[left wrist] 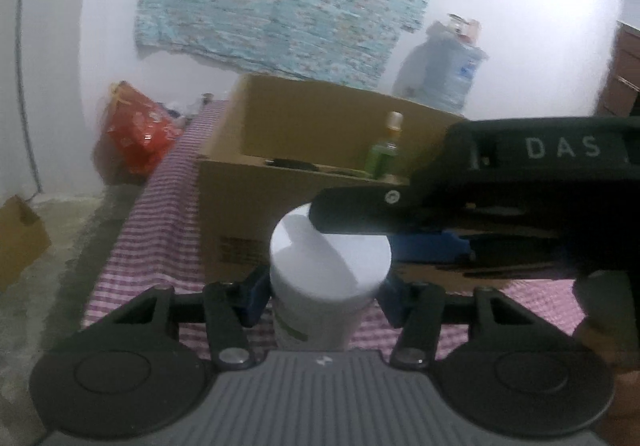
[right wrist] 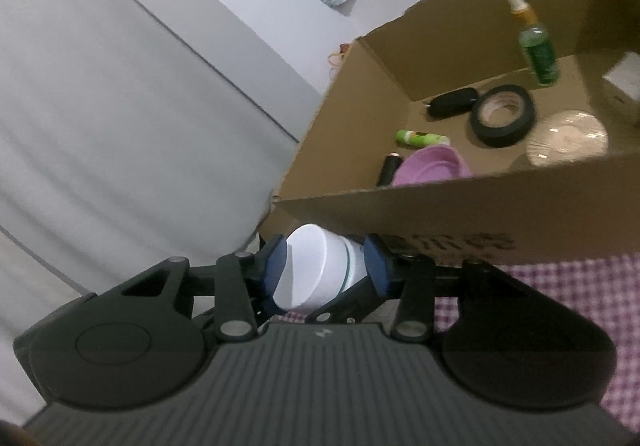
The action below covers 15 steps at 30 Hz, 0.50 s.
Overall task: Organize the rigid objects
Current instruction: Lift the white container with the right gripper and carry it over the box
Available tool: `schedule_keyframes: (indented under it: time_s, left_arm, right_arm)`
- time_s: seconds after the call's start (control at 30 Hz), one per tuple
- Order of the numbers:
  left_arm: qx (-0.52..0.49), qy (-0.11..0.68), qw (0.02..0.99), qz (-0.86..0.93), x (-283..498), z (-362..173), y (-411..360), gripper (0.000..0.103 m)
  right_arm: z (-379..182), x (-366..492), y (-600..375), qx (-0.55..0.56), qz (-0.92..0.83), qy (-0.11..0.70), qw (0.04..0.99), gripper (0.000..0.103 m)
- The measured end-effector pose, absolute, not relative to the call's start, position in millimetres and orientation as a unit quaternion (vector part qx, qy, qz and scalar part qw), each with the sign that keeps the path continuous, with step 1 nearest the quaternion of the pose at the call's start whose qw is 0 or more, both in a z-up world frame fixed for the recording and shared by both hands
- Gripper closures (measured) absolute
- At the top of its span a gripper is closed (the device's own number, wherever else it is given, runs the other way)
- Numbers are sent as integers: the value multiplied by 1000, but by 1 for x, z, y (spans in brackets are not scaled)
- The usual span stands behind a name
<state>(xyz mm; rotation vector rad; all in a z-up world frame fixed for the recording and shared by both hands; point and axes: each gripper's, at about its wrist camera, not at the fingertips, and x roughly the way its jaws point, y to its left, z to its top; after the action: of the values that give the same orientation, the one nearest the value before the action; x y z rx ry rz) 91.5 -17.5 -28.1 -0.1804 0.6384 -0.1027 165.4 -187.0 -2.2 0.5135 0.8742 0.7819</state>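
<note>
A white jar [left wrist: 320, 310] with a white lid [left wrist: 332, 258] stands upright on the checked cloth, in front of the cardboard box [left wrist: 240, 198]. My left gripper [left wrist: 324, 298] is shut on the jar's body, a blue pad on each side. The right gripper reaches in from the right, one black finger [left wrist: 352, 212] lying over the lid. In the right wrist view the lid [right wrist: 312, 270] appears tilted between the blue pads of my right gripper [right wrist: 326, 266], which is shut on it. The jar's lower part is hidden behind the gripper bodies.
The open box [right wrist: 440, 214] holds a green bottle [right wrist: 538, 46], a black tape roll [right wrist: 502, 114], a purple bowl [right wrist: 432, 166], a clear round lid [right wrist: 566, 138] and small dark items. A red bag [left wrist: 136, 130] and water jug [left wrist: 440, 66] stand by the wall.
</note>
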Motion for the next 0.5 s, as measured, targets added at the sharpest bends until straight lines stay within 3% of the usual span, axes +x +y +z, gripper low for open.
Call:
schedule_keyframes:
  time_s: [0.5]
  left_arm:
    - [-37,314,940,-128,94,-34,-88,48]
  right_arm:
    - [-12,153,-254,271,316,399,817,61]
